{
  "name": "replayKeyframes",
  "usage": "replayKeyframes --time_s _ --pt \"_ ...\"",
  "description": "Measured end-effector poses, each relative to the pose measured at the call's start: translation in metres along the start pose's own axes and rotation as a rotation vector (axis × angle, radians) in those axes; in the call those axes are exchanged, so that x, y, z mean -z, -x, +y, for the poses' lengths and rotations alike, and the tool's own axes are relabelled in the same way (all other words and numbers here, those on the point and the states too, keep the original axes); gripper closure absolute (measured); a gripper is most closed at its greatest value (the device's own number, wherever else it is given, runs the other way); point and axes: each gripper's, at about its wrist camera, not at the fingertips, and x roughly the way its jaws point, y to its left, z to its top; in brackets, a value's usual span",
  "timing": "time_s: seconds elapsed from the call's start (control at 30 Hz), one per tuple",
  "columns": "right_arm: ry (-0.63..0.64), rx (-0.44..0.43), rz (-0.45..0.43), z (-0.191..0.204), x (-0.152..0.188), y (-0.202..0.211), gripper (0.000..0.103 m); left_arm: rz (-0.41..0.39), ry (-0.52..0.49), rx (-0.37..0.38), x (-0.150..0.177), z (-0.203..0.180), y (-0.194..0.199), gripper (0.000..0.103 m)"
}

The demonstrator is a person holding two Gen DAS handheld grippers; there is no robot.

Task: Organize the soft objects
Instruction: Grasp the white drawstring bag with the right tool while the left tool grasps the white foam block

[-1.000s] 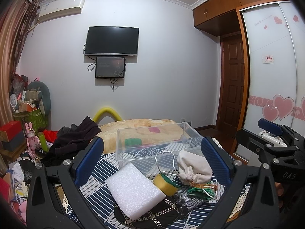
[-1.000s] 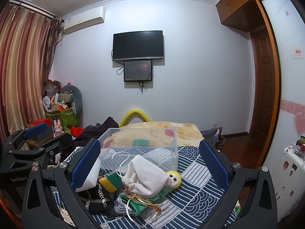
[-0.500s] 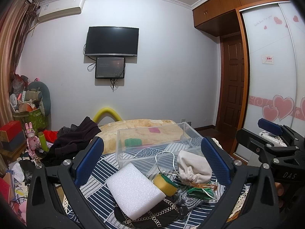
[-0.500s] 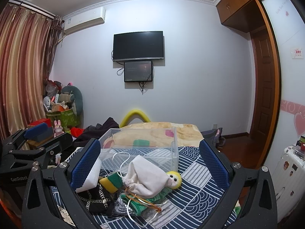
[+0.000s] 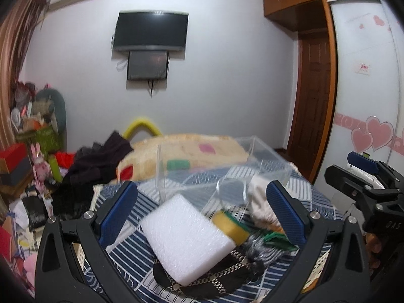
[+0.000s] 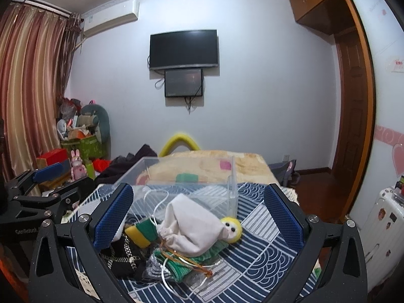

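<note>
Both grippers wide apart and holding nothing, above a heap of soft things by a clear bin.

The left gripper [image 5: 202,217] frames a white foam block [image 5: 185,237] lying in front of the bin [image 5: 222,174]. The right gripper [image 6: 199,219] frames a white pouch [image 6: 192,227], also in front of the bin. Touching the pouch: a yellow-green sponge [image 6: 141,232] to its left, a yellow doll head [image 6: 231,228] to its right, green knit [image 6: 176,265] under it. All lie on a blue patterned cloth [image 6: 255,252].
</note>
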Motion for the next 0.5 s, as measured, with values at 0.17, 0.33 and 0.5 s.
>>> replayKeyframes --time_s 0.17,0.33,0.5 --pt "-0.007 -0.018 0.082 -0.004 0.012 -0.022 0.000 0.095 0.035 -0.011 0.014 0.015 -0.029 0.000" --pt "-0.022 -0.027 0.150 -0.008 0.026 -0.040 0.000 0.172 0.056 -0.021 0.033 0.025 -0.055 0.000" --pt "-0.038 -0.048 0.223 -0.010 0.037 -0.057 0.000 0.235 0.094 -0.010 0.049 0.037 -0.075 0.000"
